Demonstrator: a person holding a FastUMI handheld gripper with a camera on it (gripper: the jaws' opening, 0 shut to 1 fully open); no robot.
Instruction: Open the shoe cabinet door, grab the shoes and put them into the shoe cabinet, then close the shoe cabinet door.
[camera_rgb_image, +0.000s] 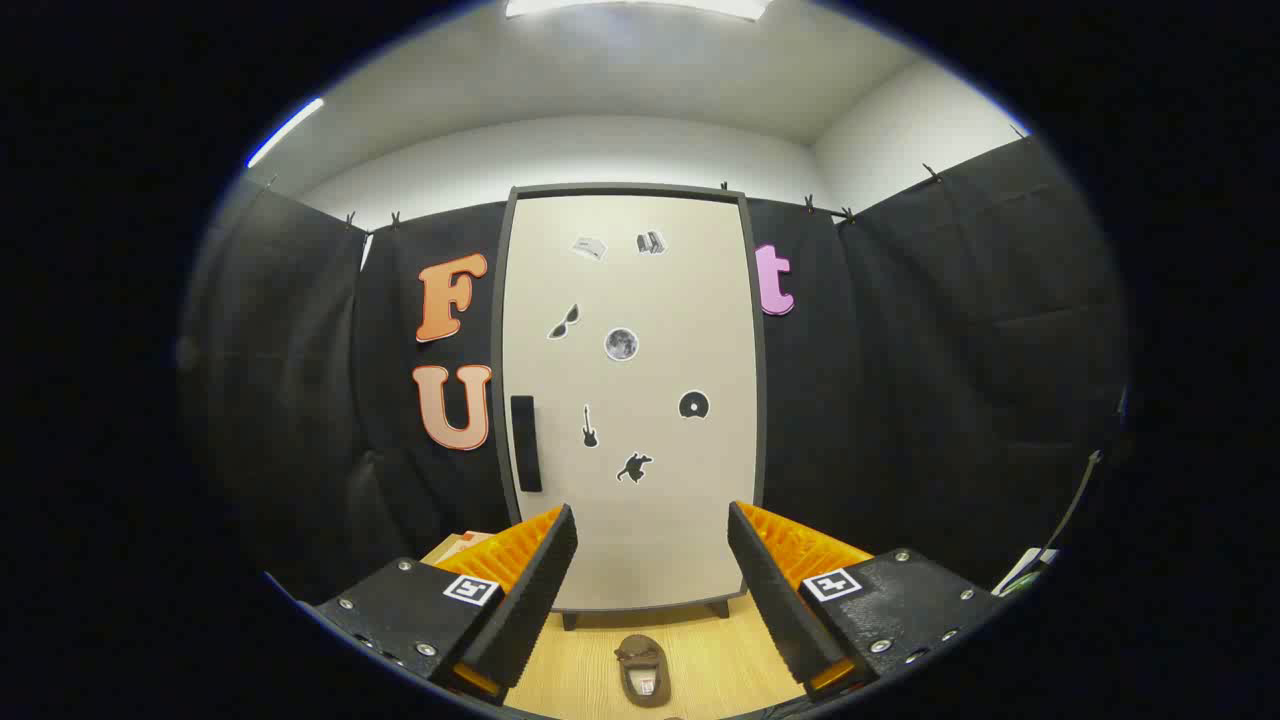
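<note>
Fingers (650, 590) spread wide apart, gripping nothing, just hanging over the wooden surface (720, 660) and aimed straight at the shoe cabinet (630, 400). Cabinet standing upright at the back of the surface, right up against the black cloth wall (950, 350), door shut flat in its dark frame. Pale door, with a dark vertical handle (526, 443) near its left edge, about level with the lower half of the door. Bunch of little dark stickers scattered over the door: sunglasses (564, 322), a round moon-looking one (621, 344), a guitar (590, 427), a disc shape (694, 405), a small figure (634, 467), plus two more up near the top, too small to make out. Short dark feet poking out under the cabinet's bottom edge. One shoe (642, 670) lying on the surface in front of the cabinet, brownish, opening facing up, sitting between the two fingers and a bit nearer than their tips, clear of both. Can't tell from here if a second shoe is about. Something pale and boxy (462, 545) peeking out to the left of the cabinet, mostly hidden behind the left finger. White walls and ceiling above the cloth, ceiling light (640, 8) on.
</note>
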